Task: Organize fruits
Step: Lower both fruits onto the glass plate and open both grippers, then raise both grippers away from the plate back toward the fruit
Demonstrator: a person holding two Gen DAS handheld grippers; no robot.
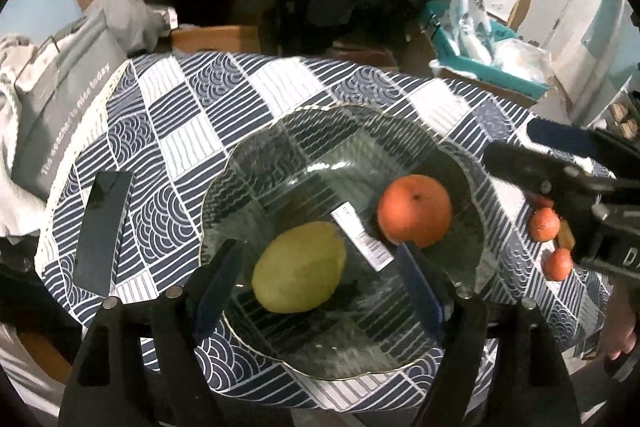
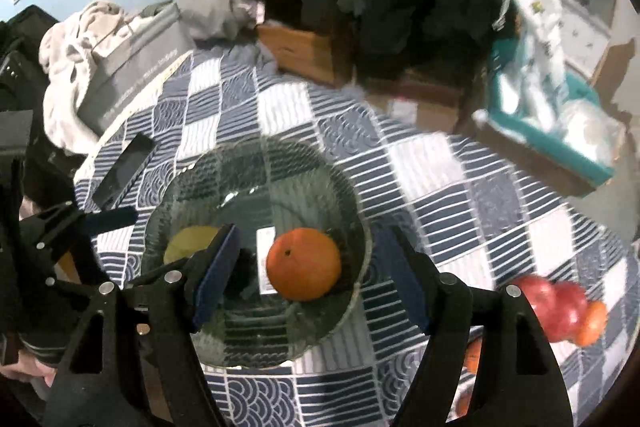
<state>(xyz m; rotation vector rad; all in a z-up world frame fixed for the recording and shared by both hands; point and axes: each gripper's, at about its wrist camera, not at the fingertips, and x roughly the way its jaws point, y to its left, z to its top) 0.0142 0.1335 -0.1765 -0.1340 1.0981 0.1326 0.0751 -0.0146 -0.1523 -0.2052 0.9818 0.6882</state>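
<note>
Both grippers hang above the glass bowl (image 1: 460, 163) with jaws apart and nothing between them. Through my left gripper (image 1: 324, 287) I see the yellow-green fruit (image 1: 299, 267) lying free in the bowl; through my right gripper (image 2: 308, 279) I see the orange (image 2: 304, 264) beside it, near a white label (image 1: 362, 237) on the bowl's floor. Outside the bowl, small orange fruits (image 1: 544, 224) and red apples (image 2: 556, 307) rest on the checked tablecloth (image 1: 192, 131). A dark phone (image 1: 105, 233) lies left of the bowl.

L wrist cam: close above tabletop (image 1: 280, 95), angled steeply down past own gripper (image 1: 320, 291). R wrist cam: likewise, from bowl's right. Shared: glass bowl (image 1: 304, 131), orange (image 1: 414, 211), checked cloth.
</note>
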